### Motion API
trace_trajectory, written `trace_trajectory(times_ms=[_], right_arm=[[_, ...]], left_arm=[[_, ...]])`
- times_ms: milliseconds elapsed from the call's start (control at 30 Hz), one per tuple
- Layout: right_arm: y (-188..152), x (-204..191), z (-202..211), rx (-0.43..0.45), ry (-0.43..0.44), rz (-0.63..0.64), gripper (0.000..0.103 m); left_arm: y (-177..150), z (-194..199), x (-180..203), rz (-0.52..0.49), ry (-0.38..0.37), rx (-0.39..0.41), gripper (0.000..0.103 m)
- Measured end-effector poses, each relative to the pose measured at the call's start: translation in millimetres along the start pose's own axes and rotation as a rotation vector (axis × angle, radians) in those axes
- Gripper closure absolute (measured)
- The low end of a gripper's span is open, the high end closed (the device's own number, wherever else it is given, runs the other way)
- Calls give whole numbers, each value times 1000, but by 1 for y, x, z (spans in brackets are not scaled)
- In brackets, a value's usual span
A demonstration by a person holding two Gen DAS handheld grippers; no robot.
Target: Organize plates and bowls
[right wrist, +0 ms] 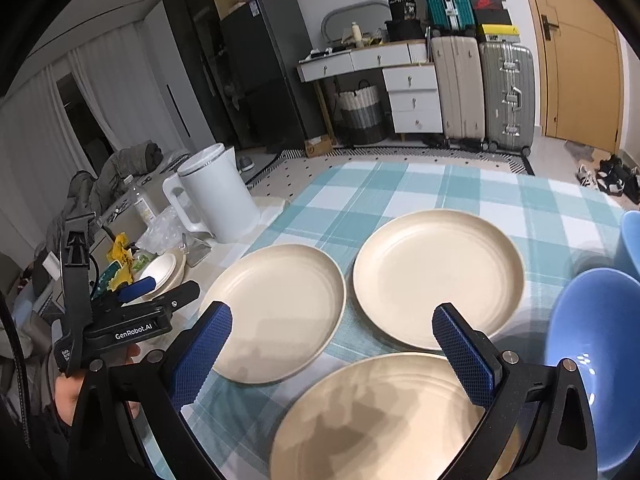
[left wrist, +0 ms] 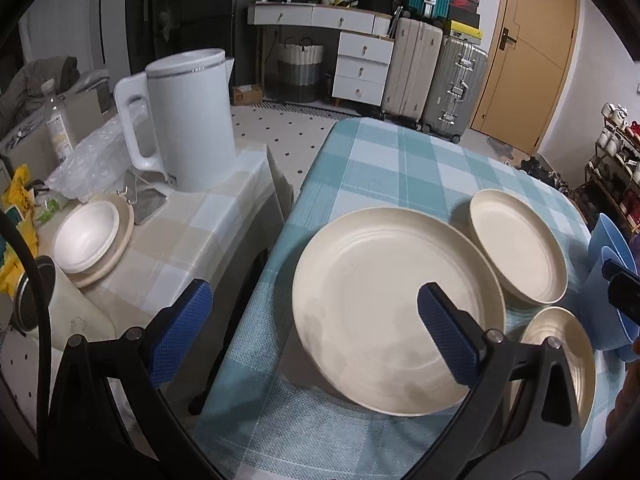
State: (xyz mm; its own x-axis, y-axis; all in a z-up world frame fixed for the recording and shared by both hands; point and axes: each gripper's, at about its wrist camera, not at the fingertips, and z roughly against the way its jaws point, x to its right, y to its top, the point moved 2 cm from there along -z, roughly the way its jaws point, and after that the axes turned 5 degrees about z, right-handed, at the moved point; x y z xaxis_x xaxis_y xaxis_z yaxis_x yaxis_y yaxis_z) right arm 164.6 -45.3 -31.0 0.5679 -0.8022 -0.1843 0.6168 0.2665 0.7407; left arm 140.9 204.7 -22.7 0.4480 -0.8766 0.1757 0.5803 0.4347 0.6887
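Each handheld gripper is built from matte black plastic arms joined by silver round-headed pivot screws. The left gripper [left wrist: 316, 330] and the right gripper [right wrist: 332, 354] are each fitted with two blue, diamond-textured finger pads [left wrist: 182, 330]. White "GenRobot.AI" lettering is printed on the left gripper's body at nine o'clock in the right wrist view. A black cable [left wrist: 24, 264], possibly the camera lead, is seen at nine o'clock.

Three cream plates [right wrist: 280, 312] [right wrist: 438, 276] [right wrist: 384, 416] lie on the checked tablecloth [right wrist: 400, 188]: one beyond the right gripper's left finger, one beyond its right finger, one under its open jaws. Two blue bowls [right wrist: 592, 328] [right wrist: 632, 240] sit right of that gripper. Far to the left of it stand one white kettle [right wrist: 218, 196] and one white bowl [left wrist: 86, 236] on one more cream plate [left wrist: 124, 224].
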Motion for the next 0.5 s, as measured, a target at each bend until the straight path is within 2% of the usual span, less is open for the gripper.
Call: trace_trajectory(times_ms=[267, 500], right_arm=[[-1, -4, -37, -54, 33, -11, 1], [-8, -3, -65, -105, 49, -23, 8]], left_arm=[[-7, -21, -15, 50, 2, -42, 1], [-14, -39, -20, 58, 3, -78, 1]])
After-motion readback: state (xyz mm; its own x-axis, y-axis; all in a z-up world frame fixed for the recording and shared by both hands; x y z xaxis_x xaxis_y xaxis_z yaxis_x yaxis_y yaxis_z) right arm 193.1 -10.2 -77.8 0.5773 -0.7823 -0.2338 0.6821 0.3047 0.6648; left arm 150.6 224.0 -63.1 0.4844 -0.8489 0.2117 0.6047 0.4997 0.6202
